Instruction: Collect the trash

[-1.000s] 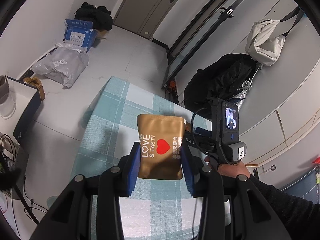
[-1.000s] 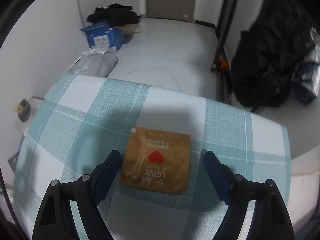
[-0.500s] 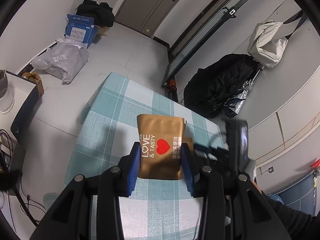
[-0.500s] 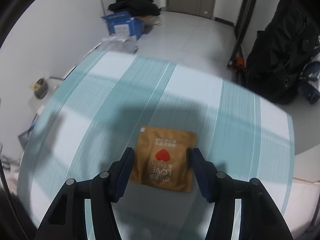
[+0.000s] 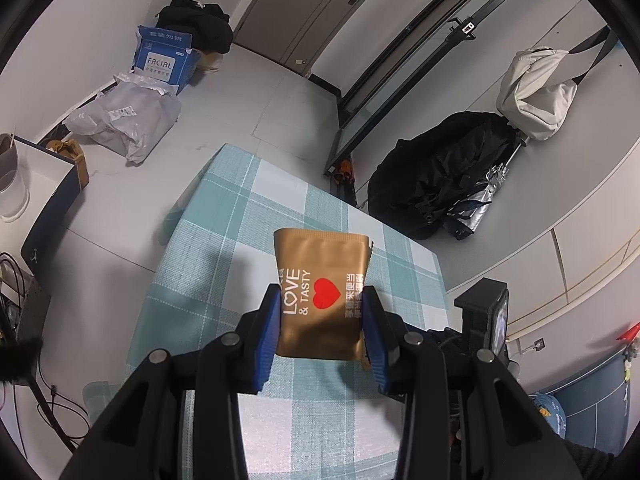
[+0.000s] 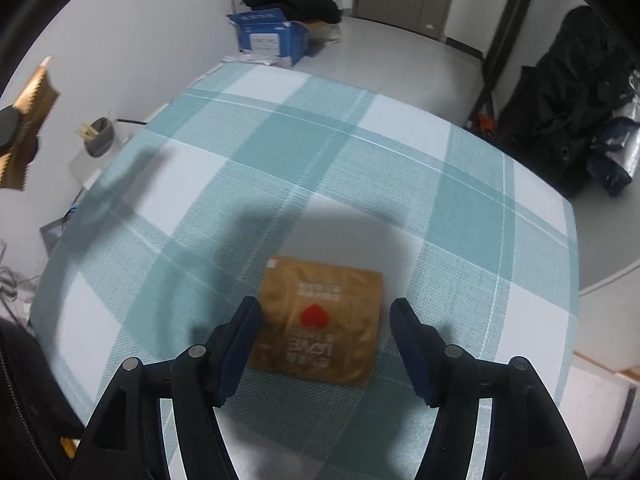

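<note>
My left gripper (image 5: 322,300) is shut on a gold snack packet (image 5: 320,276) printed "LOVE & TASTY" with a red heart, held upright above the checked tablecloth (image 5: 224,248). That held packet also shows at the left edge of the right wrist view (image 6: 28,120). A second gold packet (image 6: 320,320) of the same kind lies flat on the cloth. My right gripper (image 6: 326,312) is open, low over the cloth, with its blue fingers on either side of this packet and a gap on each side.
The table edge (image 6: 576,248) runs close on the right. On the floor stand a blue FACIAL box (image 5: 166,60), a grey plastic bag (image 5: 128,120) and a black bag (image 5: 440,176). A side table with a cup (image 5: 10,176) stands left.
My right gripper has dropped toward the lying packet, narrowed around it, then spread a little. My left gripper has lifted slightly with its packet still held.
</note>
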{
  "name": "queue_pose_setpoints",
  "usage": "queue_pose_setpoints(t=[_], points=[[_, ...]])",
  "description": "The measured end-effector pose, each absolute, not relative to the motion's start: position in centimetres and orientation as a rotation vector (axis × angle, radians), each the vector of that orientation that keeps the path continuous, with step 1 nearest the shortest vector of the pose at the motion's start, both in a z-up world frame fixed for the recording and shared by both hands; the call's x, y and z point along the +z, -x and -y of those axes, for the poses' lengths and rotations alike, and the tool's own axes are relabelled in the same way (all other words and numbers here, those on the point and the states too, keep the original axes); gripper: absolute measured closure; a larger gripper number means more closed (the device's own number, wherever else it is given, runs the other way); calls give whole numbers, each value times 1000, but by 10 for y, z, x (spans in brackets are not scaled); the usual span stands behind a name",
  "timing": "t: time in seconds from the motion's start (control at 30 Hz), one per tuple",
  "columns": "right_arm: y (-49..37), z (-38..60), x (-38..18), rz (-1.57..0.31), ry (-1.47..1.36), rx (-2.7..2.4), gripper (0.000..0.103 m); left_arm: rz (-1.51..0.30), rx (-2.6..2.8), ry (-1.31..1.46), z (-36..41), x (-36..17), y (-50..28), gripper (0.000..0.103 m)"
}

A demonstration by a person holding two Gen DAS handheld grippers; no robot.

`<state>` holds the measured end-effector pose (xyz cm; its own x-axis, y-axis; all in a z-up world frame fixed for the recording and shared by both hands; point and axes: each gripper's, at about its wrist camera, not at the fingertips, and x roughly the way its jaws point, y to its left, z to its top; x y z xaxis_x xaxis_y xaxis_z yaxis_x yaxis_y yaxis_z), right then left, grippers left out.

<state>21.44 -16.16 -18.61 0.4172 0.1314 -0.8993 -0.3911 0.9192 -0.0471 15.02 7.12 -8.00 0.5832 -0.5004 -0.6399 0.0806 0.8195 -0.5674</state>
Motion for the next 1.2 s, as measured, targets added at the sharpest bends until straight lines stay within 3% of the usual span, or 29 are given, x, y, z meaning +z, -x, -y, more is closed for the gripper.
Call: queue_pose_setpoints(t=[0.13,0.4,0.47,0.53,0.67,0.7,0.87,0.93,1.03,1.13,1.2], points=[[-220,171,-189,-1087,211,287,26,-899,-357,524,-71,-81,-151,69],[-209,160,-191,-1032,198,279,23,-912,-356,524,-70,-83,-154,69],[-206,157,-191,-1013,203,283,27,-916,-356,523,-69,-84,-154,69],[-205,153,-189,-1003,205,295,40,-916,-354,524,-70,-84,-154,69],[-205,152,-189,-1005,199,299,40,-915,-351,527,-71,-83,-153,69],[-206,153,-188,-1006,191,302,52,-915,-351,527,-70,-84,-153,69],[-205,159,-182,-1003,166,310,63,-915,-350,524,-70,-84,-153,69],[-207,160,-180,-1004,171,309,77,-915,-351,526,-70,-84,-153,69],[-207,163,-181,-1020,145,310,77,-914,-350,527,-71,-84,-153,69],[-207,168,-178,-1030,105,316,57,-913,-350,533,-71,-84,-153,69],[-204,170,-177,-1032,89,322,55,-912,-349,536,-72,-84,-153,69]])
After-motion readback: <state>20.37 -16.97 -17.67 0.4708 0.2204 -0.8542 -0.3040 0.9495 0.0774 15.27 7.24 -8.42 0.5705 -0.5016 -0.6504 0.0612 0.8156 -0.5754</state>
